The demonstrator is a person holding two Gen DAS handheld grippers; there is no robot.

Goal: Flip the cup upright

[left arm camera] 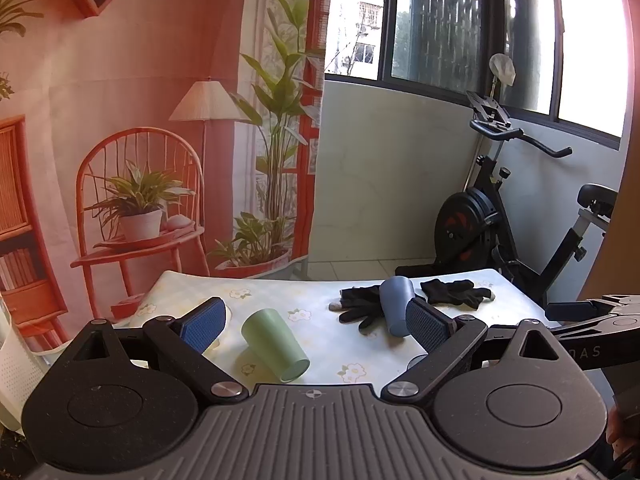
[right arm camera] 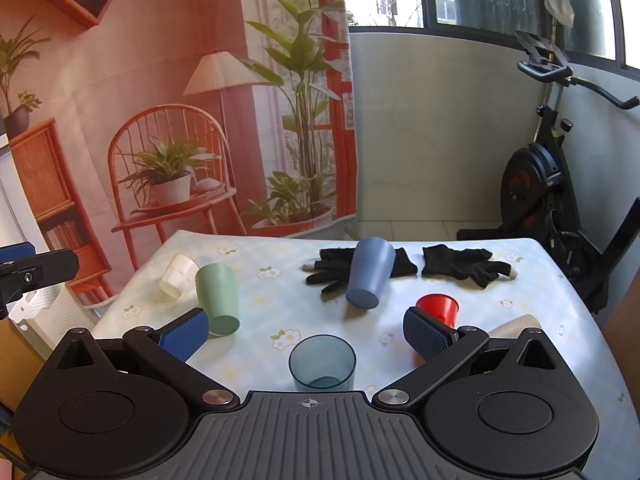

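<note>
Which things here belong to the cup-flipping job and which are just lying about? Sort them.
For the job:
green cup, on its side
blue cup, on its side
white cup, on its side
red cup, tipped
clear cup, already upright
left gripper and right gripper, both open

Lying about:
black gloves
exercise bike

Bright window (left arm camera: 580, 32) glare, sharp focus, fisheye-bowed edges.

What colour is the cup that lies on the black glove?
Blue. The cup lies across the black glove, best seen from the right wrist view.
</note>
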